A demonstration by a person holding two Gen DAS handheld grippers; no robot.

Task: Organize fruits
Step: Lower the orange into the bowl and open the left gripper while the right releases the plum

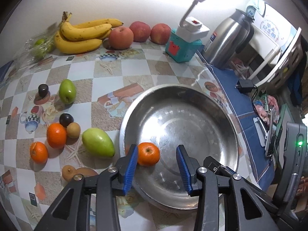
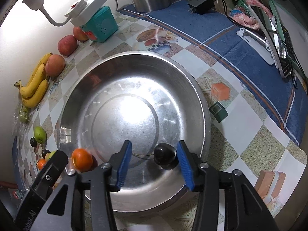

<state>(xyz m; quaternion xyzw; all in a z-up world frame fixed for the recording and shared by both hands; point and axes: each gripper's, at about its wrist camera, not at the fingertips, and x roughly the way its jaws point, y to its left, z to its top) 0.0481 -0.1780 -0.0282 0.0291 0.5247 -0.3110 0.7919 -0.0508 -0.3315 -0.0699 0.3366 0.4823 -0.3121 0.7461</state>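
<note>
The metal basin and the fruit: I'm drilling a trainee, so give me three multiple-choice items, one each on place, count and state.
1. Where is the dark plum nearest the right gripper?
A. in the metal basin
B. beside the bananas
C. on the blue cloth

2. How many apples stand along the wall?
A. one
B. three
C. five

3. How do the left gripper jaws stand?
A. pressed shut
B. clamped on a banana
C. apart

Answers: 1 A, the plum lies inside the rim, between the right jaws. 2 B, three red apples stand in a row beside the bananas. 3 C, a wide gap shows beside the orange.
</note>
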